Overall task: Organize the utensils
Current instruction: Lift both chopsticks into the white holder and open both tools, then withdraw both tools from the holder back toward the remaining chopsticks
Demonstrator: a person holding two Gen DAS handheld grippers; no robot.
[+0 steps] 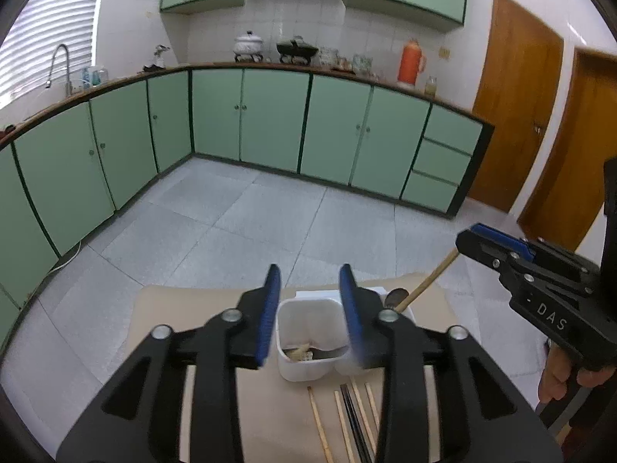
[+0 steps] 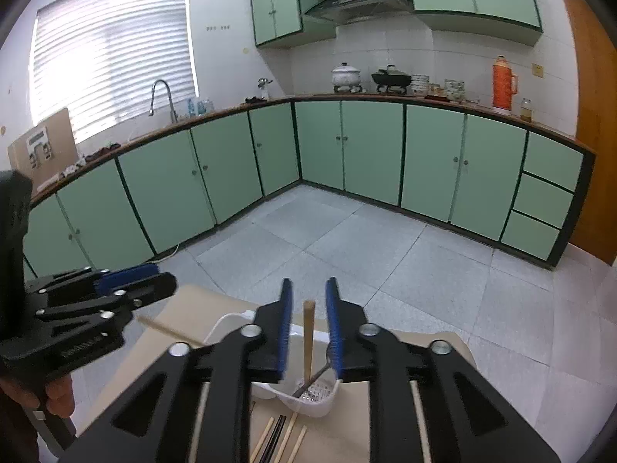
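left gripper (image 1: 308,305) open, empty, over the white holder (image 1: 308,341) on the table (image 1: 173,308). right gripper (image 2: 307,308) open w/ a chopstick (image 2: 307,343) standing loose btw its jaws, in holder. loose chopsticks (image 1: 349,420) lie just below/near side of both, long axes running toward holder; left slightly nearer.

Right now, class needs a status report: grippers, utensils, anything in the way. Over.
Left gripper open, empty, over white holder. Right gripper open, wooden chopstick upright between jaws, in holder. Loose chopsticks on table. Nothing blocking.
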